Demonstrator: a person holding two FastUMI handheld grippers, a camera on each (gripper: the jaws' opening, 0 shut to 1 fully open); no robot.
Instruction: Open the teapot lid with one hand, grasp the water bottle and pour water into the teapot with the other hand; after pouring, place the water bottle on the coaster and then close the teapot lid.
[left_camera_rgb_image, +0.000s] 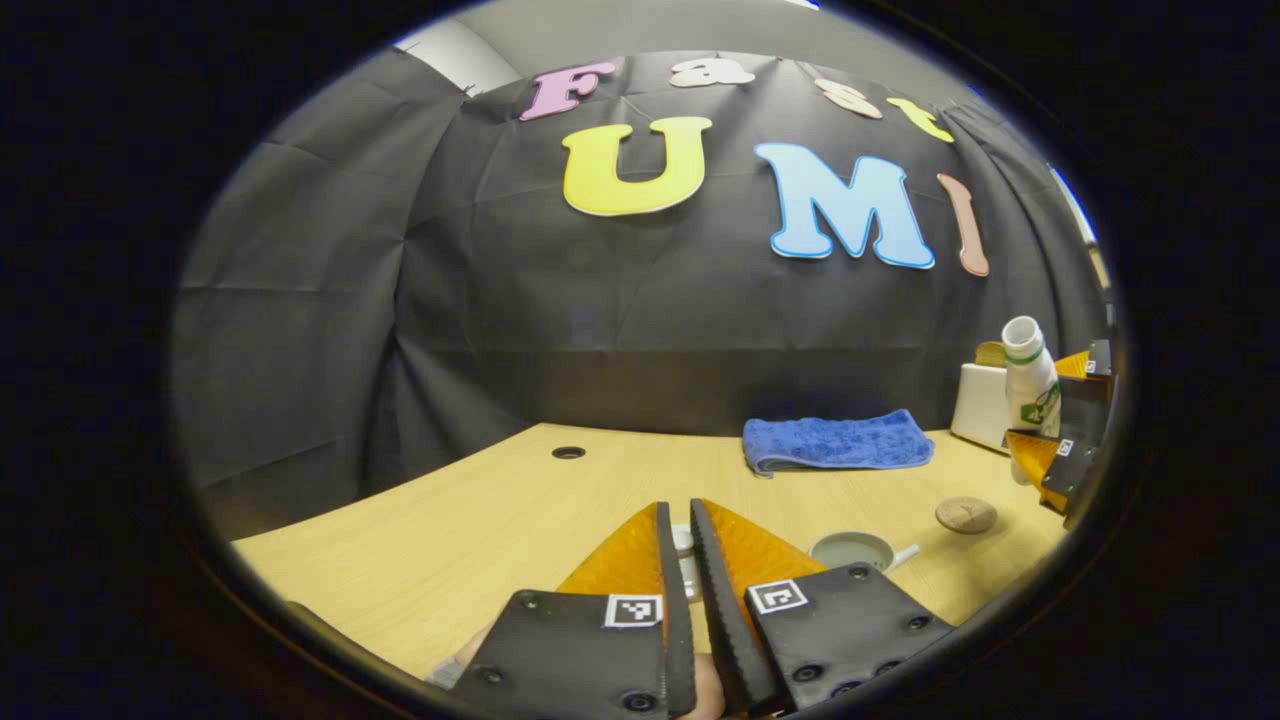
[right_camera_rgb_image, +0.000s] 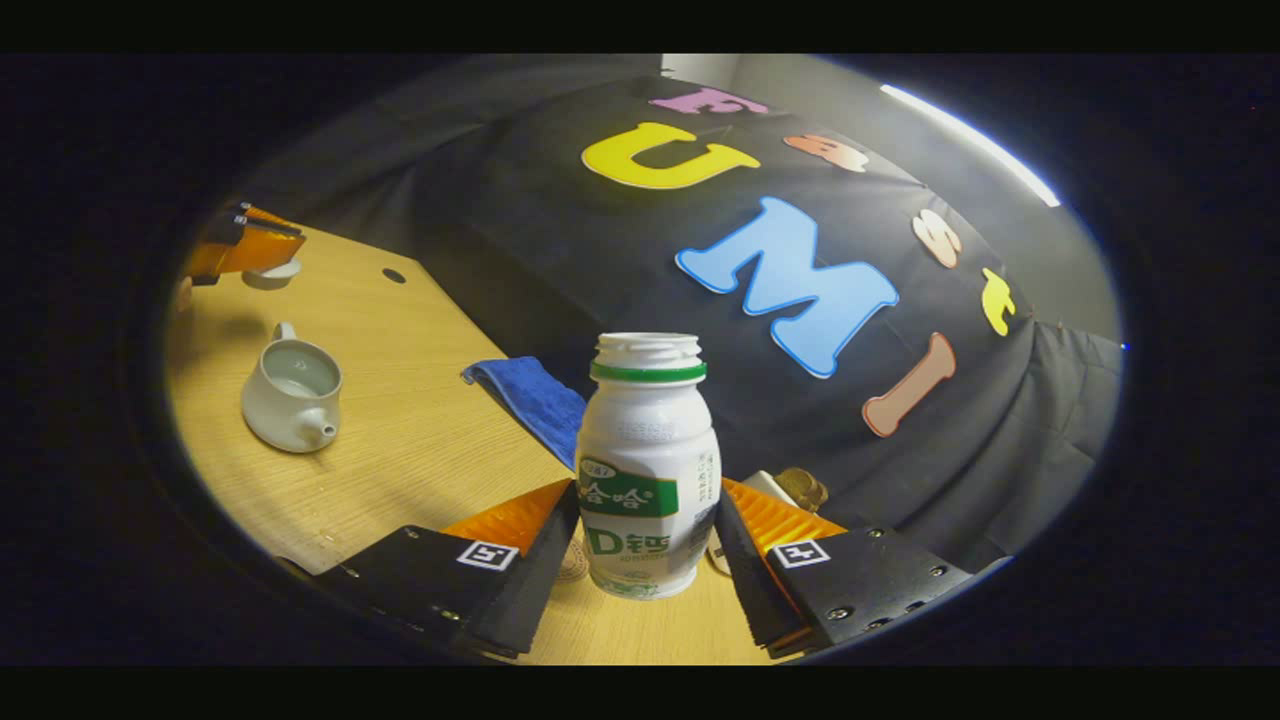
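Lid-off stage reached: teapot (right_camera_rgb_image: 292, 395) open near the middle of the table (left_camera_rgb_image: 480, 520), spout toward the near edge, teapot lid (right_camera_rgb_image: 270, 275) lifted clear and well apart from it. Left gripper (left_camera_rgb_image: 678, 510) clenched narrowly on that lid, a small white piece pinched between the fingers in the left gripper view; held level, just above the table, pointing toward the far edge.

Pale sheen inside the pot, perhaps water; hard to tell, so pouring judged either finished or about to begin.

Water bottle (right_camera_rgb_image: 648, 430) uncapped, upright, flanked on both sides by the right gripper (right_camera_rgb_image: 648, 490), fingers pressed to its lower body. Right hand level, not tipped for pouring, toward the table's right edge. Resting on the table or raised slightly: cannot tell.

Coaster (left_camera_rgb_image: 966, 515) bare, just beside the bottle rather than under it. Blue towel (left_camera_rgb_image: 838, 443) folded at the far edge, against the wall.

Left to do, as judged: any remaining pour, bottle onto the coaster, fingers released, lid back on the pot.
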